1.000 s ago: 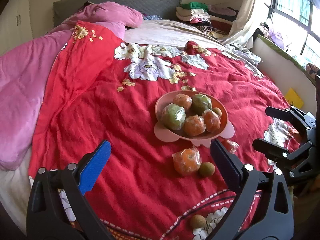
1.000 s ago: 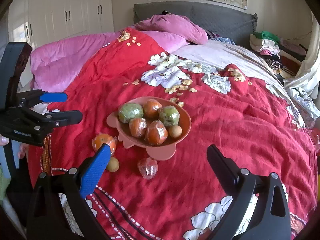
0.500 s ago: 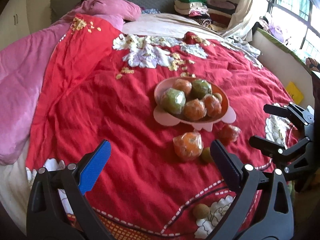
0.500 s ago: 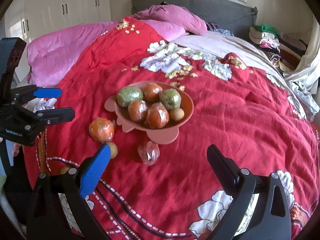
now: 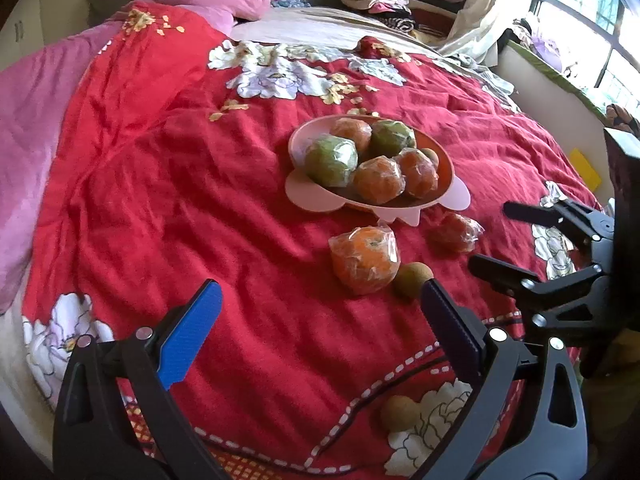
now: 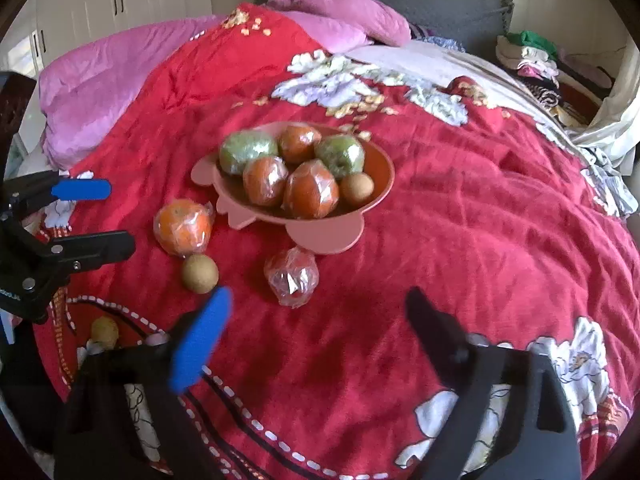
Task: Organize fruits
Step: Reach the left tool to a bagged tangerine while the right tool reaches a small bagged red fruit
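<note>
Bare red quilt (image 6: 460,240) btwn plate (image 6: 384,168) & bed edge.

Daylit bedroom: red floral quilt (image 5: 168,184), grey headboard (image 6: 440,4), white wardrobes (image 6: 132,0).

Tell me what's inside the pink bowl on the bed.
The pink bowl holds three wrapped orange fruits, two wrapped green fruits and one small brown fruit. Anything beneath them is hidden.

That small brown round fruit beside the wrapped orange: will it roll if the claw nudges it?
Probably. The brown fruit looks nearly spherical and bare, unlike the wrapped orange, so nothing would damp it. The soft, creased red quilt may stop it soon. It seems small and likely light.
</note>
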